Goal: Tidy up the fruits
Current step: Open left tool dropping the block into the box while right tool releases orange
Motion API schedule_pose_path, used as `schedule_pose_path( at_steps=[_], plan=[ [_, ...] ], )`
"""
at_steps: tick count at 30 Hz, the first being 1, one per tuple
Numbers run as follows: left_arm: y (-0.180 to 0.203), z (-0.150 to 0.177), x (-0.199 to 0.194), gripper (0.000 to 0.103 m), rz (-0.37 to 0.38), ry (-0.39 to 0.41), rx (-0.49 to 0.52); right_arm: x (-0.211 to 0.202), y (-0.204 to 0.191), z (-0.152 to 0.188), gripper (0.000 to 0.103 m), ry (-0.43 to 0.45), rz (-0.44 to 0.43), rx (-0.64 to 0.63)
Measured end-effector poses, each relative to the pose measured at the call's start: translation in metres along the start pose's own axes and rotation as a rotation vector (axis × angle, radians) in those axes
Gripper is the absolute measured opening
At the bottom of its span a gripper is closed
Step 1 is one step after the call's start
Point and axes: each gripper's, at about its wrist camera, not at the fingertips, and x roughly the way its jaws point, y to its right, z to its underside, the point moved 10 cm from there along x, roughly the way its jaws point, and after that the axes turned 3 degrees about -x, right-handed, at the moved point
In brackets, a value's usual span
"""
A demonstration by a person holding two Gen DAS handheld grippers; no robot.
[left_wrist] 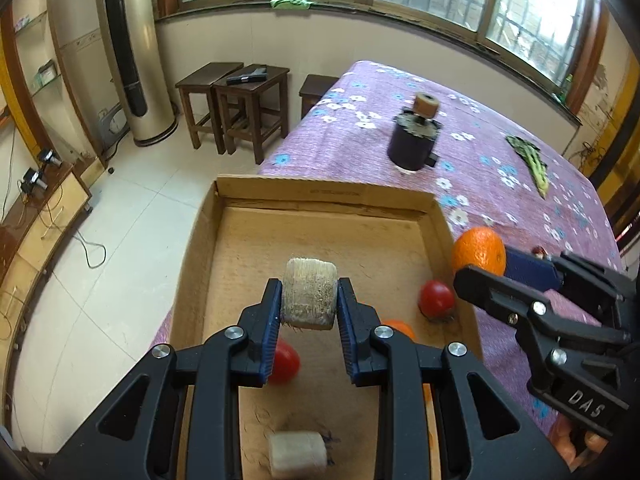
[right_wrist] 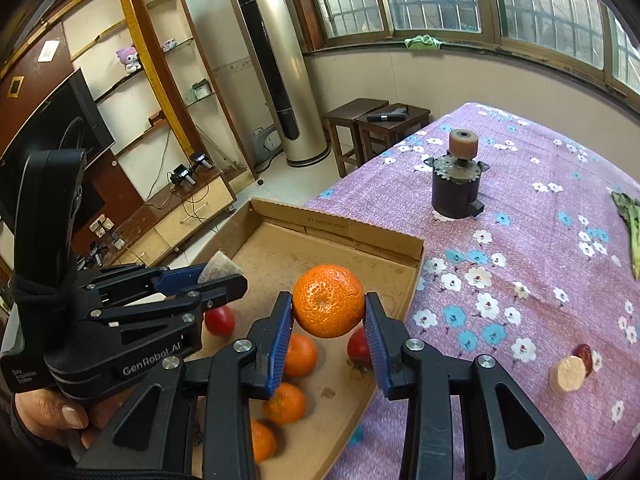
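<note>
Trouble could come at the box edge; the right gripper point(right_wrist: 328, 326) pinches a round orange point(right_wrist: 328, 300), which could roll out onto the tablecloth point(right_wrist: 520, 240). The left gripper point(left_wrist: 308, 300) squeezes a pale fuzzy block point(left_wrist: 309, 298) over the cardboard box point(left_wrist: 320, 194); dropped high, it might bump a tomato point(left_wrist: 436, 297).

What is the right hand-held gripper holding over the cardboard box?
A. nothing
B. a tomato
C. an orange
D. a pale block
C: the right hand-held gripper has its blue pads pressed on either side of an orange above the box.

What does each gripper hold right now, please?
Left gripper: closed on a pale fibrous block, above the cardboard box.
Right gripper: closed on an orange.
</note>
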Motion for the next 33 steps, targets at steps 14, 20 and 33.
schedule_pose_path(
  at_steps=[14,20,33],
  plan=[
    [-0.018,0.002,0.040,0.024,-0.049,-0.083,-0.024,0.063,-0.010,0.010,0.036,-0.115,0.000,-0.045],
    [-0.017,0.009,0.050,0.025,-0.076,-0.125,0.000,0.078,-0.007,0.017,0.036,-0.152,0.019,-0.064],
    [-0.018,0.010,0.024,0.042,-0.104,-0.067,-0.013,0.050,0.004,0.017,0.046,-0.109,0.006,-0.037]
  ],
)
